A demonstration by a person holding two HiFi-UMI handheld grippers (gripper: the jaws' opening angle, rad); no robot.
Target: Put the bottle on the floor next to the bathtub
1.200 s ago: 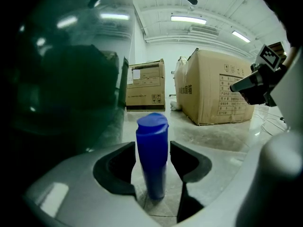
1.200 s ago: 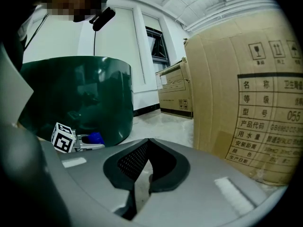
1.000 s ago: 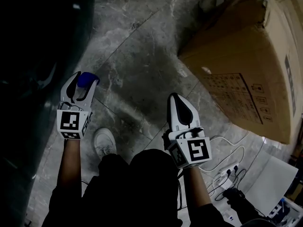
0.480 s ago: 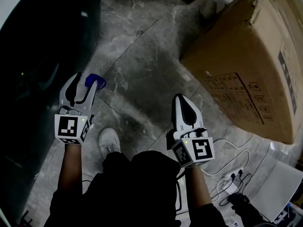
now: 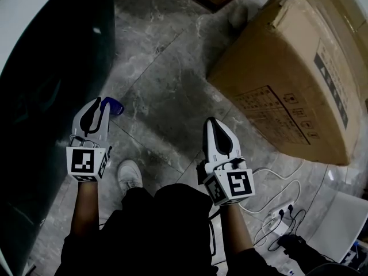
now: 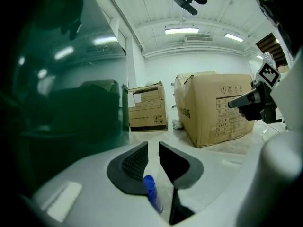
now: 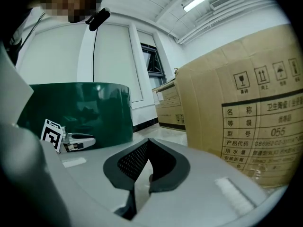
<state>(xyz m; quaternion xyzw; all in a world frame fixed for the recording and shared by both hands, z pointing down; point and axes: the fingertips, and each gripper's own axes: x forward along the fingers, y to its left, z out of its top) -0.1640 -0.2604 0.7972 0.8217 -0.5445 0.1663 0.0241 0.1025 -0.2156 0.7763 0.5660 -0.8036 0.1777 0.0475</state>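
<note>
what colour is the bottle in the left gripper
Blue. The bottle shows best in the left gripper view.

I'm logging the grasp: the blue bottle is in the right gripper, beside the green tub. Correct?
Not quite. The bottle is in the left gripper, not the right, as the left gripper view shows. The right gripper is shut with nothing in it. The bottle is indeed beside the green tub.

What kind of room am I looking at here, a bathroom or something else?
Probably a storeroom or showroom rather than a working bathroom: a dark green bathtub stands on grey marbled floor tiles, with large brown cardboard shipping boxes close by.
</note>
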